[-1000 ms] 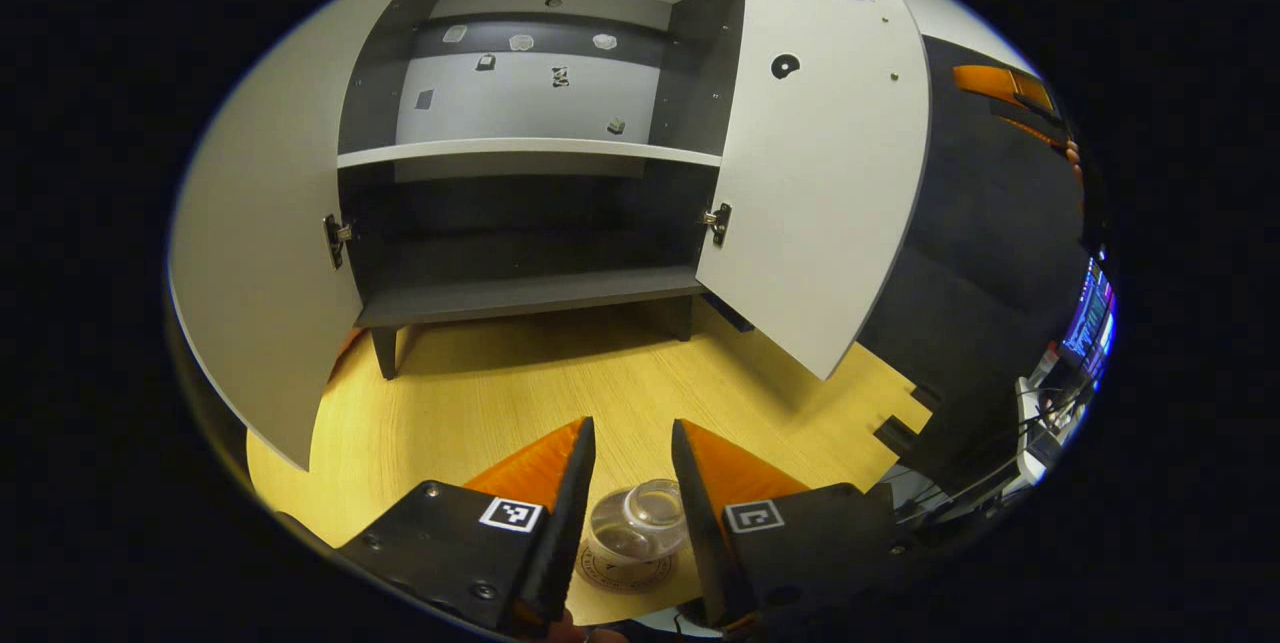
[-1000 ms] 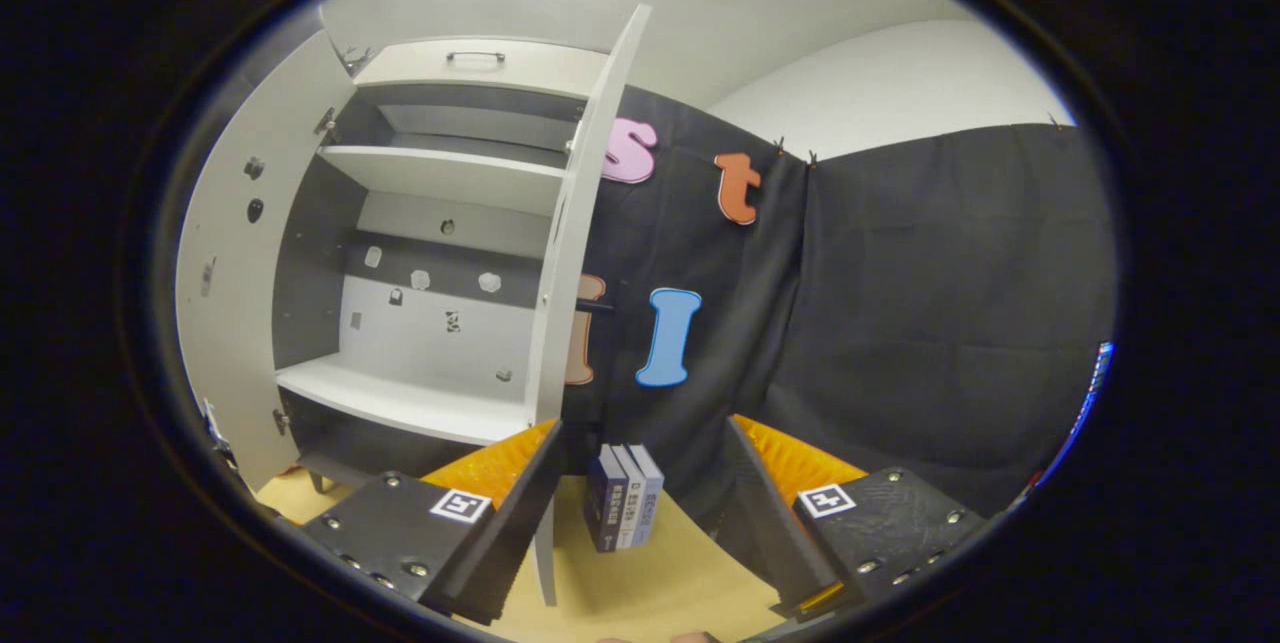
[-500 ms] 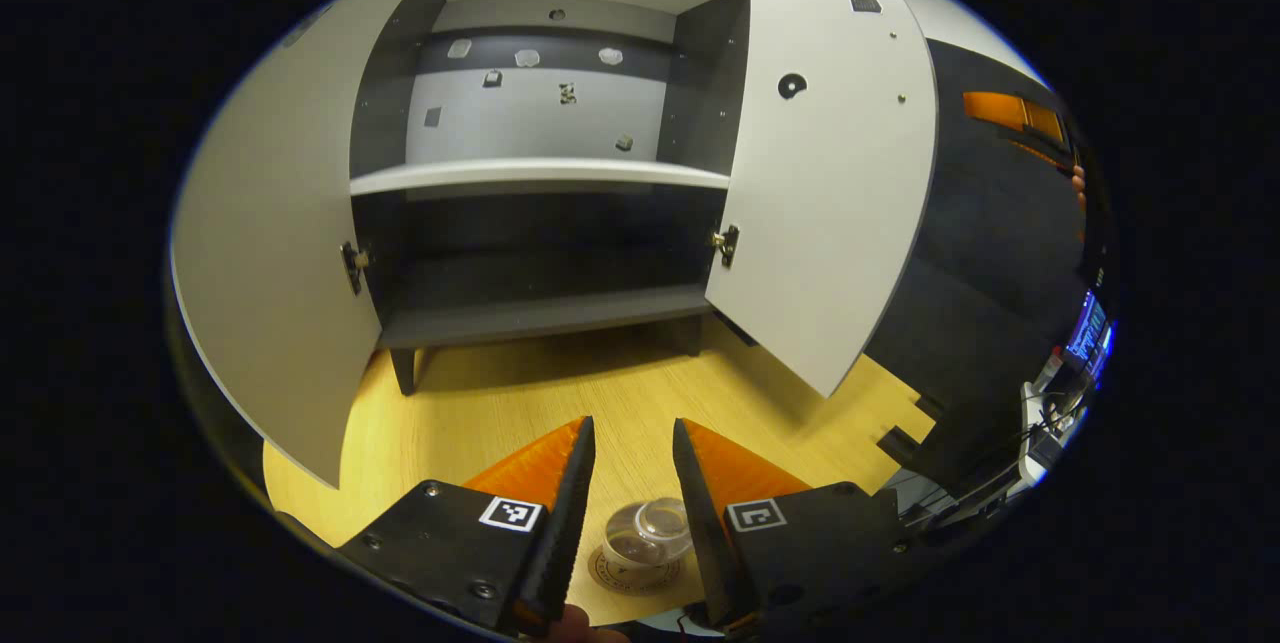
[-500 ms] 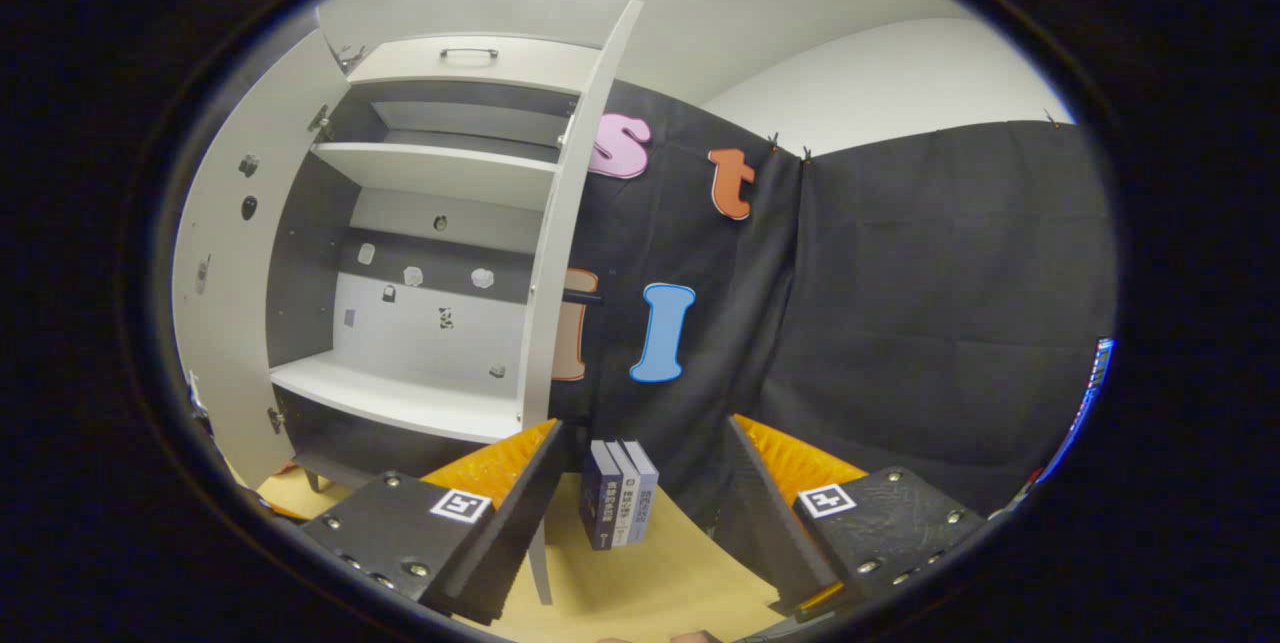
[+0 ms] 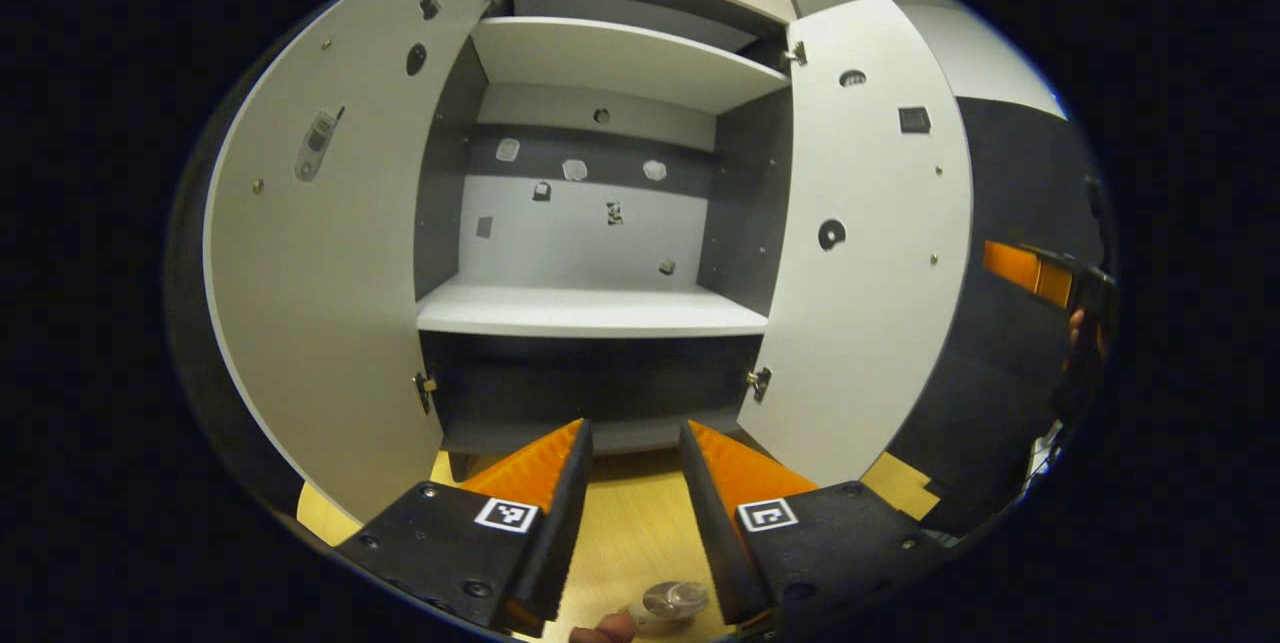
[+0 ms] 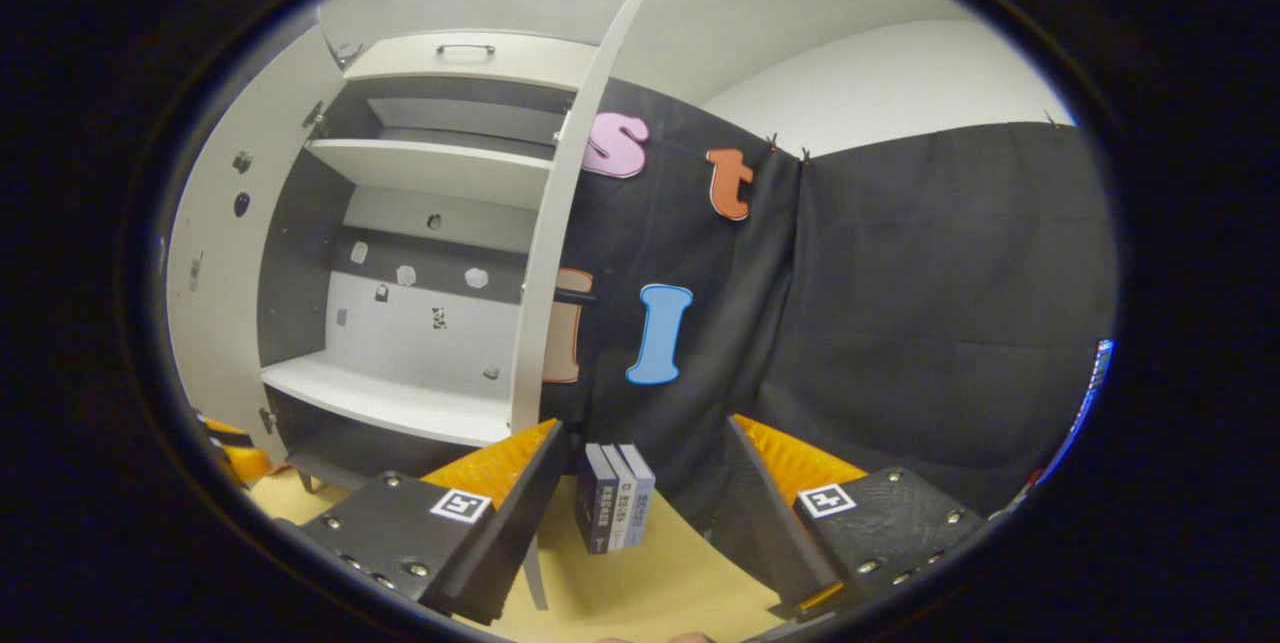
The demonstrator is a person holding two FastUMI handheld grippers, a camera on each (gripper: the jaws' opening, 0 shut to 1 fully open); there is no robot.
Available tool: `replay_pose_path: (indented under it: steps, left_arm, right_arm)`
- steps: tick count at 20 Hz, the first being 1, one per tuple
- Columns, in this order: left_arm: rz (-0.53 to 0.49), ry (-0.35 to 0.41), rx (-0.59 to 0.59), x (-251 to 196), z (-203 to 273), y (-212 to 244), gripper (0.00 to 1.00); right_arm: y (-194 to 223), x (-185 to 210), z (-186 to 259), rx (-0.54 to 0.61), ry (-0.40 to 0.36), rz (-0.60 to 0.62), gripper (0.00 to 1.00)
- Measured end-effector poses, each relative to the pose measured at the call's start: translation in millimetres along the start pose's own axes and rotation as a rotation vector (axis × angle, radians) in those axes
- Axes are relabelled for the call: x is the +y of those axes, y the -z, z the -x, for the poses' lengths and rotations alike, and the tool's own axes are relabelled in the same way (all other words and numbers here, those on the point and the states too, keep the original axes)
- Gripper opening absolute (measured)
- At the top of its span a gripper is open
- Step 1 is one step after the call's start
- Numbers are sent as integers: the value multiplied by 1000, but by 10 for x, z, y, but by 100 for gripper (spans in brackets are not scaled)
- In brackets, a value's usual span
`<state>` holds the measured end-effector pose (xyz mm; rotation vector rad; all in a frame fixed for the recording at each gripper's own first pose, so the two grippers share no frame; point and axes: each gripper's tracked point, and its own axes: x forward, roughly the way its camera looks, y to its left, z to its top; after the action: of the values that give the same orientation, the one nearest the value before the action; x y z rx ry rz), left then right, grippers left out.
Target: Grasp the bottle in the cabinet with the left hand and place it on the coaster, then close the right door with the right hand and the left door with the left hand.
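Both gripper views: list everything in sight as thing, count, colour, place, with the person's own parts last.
cabinet: 1, white and grey, back of table, shelves bare
left door: 1, white, open
right door: 1, white, open
bottle: 1, clear, on table below left gripper
table: 1, light wood
books: 3, dark to pale, upright beyond right gripper
left gripper: 1, fingers apart, empty
right gripper: 1, fingers apart, empty
fingertip: 1, bottom edge

Bottle [image 5: 672, 601] cut off at left gripper view's bottom edge; coaster under it hidden.
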<state>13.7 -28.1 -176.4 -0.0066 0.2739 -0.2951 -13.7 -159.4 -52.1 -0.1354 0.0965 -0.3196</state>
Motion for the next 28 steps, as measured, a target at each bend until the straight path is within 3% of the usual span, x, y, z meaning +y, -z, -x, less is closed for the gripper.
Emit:
replay_pose_path:
  steps: [1,2,3,11,17,24,28]
  left_arm:
    - [6,-16,-22,58,3,-79,63]
    - [11,-31,-37,129,44,-145,78]
    - [15,-46,-48,181,58,-178,79]
    - [30,-149,-25,514,213,-35,79]
    - [41,-144,12,501,165,101,80]
    - [42,-93,12,314,34,78,80]
    - [44,-81,-18,255,72,7,80]
  right_arm:
    - [0,12,-22,-1,-1,2,96]
    - [-3,29,-43,-2,-5,4,96]
    - [0,47,-66,-4,-9,6,96]
    - [-40,72,-187,-16,-6,51,96]
    - [-1,131,-188,6,-31,59,88]
    - [-19,236,-170,25,-85,53,91]
    - [-37,424,-141,26,-162,36,90]
